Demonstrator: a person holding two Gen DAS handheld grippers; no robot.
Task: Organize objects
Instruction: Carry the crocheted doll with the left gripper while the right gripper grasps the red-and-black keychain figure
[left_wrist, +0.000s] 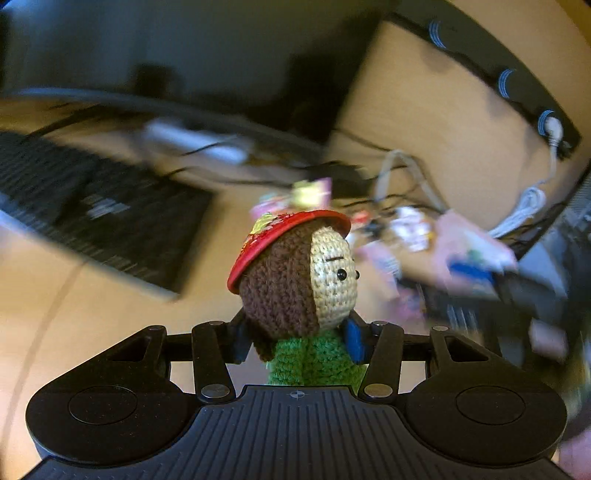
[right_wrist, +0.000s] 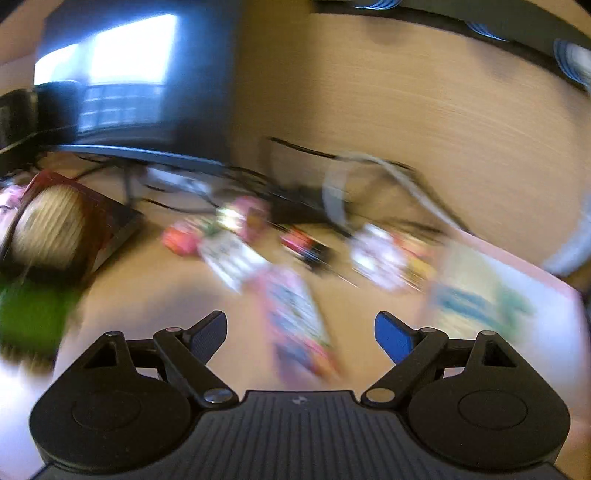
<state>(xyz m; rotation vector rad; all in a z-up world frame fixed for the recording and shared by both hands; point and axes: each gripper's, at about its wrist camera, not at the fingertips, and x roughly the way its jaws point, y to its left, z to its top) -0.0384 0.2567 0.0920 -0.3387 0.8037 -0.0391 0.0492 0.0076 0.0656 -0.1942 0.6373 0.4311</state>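
Left wrist view: a doll (left_wrist: 299, 291) stands upright between the pads of the left gripper (left_wrist: 297, 341), above the desk (left_wrist: 110, 314), with a keyboard (left_wrist: 92, 214) to its left and scattered packets (left_wrist: 410, 229) behind and to its right. Right wrist view: the right gripper (right_wrist: 301, 336) hangs over a packet (right_wrist: 299, 325) on the desk, a book (right_wrist: 506, 299) lying to the right and cables (right_wrist: 369, 177) behind.

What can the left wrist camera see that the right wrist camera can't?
Only the left view shows the black keyboard and the left gripper shut on the crochet doll, sharply. Only the right view shows the lit monitor and the right gripper, open and empty. Both show the wooden desk, blurred colourful packets and cables.
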